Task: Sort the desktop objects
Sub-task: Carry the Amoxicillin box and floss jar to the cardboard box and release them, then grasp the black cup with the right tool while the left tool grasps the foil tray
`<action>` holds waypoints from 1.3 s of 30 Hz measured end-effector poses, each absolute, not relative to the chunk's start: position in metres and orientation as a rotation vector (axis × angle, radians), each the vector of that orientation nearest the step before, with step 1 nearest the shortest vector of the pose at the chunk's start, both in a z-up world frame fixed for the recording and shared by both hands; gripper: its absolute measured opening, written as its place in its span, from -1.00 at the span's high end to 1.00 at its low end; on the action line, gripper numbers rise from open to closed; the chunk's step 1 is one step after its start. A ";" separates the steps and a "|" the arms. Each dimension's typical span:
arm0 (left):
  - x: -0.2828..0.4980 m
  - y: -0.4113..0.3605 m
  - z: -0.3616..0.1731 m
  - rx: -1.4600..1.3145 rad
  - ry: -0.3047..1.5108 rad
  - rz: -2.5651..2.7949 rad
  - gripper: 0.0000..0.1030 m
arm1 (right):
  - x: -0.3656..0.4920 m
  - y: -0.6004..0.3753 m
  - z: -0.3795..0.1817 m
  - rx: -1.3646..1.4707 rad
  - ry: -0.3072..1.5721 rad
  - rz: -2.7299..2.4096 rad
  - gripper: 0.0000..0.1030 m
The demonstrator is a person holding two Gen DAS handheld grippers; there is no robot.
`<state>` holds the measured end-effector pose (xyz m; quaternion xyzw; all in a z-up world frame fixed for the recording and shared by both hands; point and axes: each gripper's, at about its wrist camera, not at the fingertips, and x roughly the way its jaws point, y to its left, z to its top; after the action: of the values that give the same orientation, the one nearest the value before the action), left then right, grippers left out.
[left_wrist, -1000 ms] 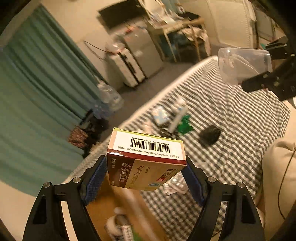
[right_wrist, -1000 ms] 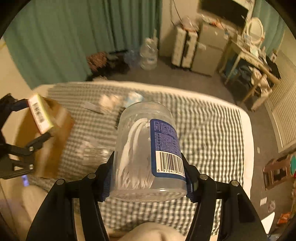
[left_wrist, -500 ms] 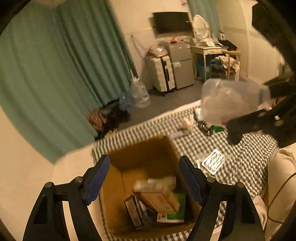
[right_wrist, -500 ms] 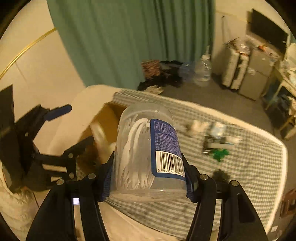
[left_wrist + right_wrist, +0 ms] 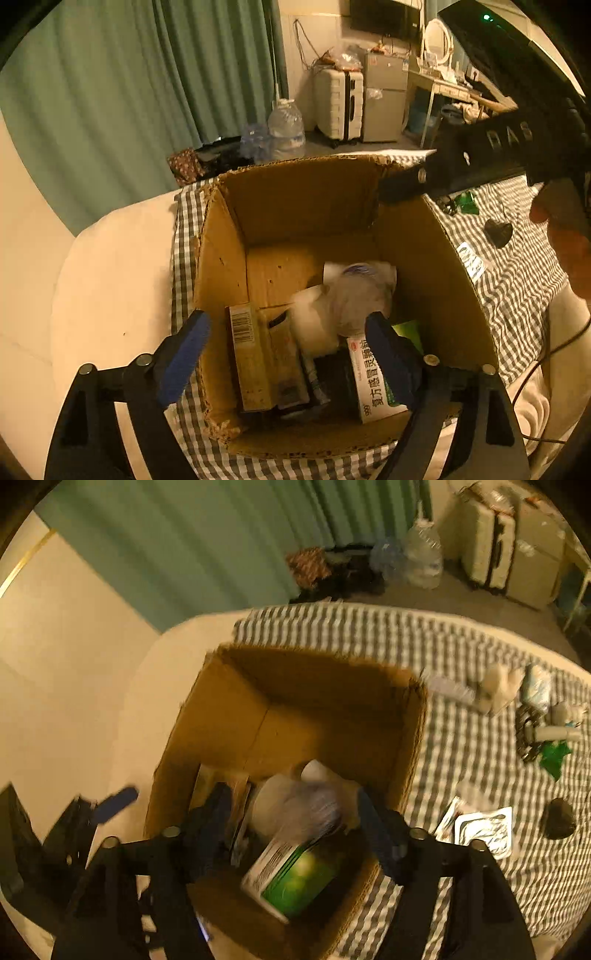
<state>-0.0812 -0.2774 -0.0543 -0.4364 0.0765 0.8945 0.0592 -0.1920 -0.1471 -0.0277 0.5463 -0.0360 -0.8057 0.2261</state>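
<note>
Here both grippers' fingers hang spread over the cardboard box; only the left view shows the right hand.

The left gripper has matte black angular arms with silver screw heads and blue pads on its fingers. The right gripper is built alike; its black body bears pale raised letters at 2 o'clock in the left view, beside bare skin of the person's hand.
</note>
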 end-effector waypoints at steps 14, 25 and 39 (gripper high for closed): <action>-0.038 -0.181 0.031 -0.920 0.059 2.929 -1.00 | -0.079 0.049 0.102 0.689 -0.153 -2.708 -0.99; -0.069 -0.002 -0.105 -1.252 0.031 2.738 -1.00 | -0.097 0.229 -0.024 1.191 -0.422 -2.770 -0.99; -0.141 0.018 -0.198 -1.553 -0.146 2.792 -1.00 | -0.166 0.218 -0.155 1.376 -0.414 -2.748 -0.99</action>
<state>-0.1410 0.0184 -0.1978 -0.4854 -0.0457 0.8727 -0.0281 -0.1660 0.2179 -0.1549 0.4435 -0.1336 -0.8860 0.0202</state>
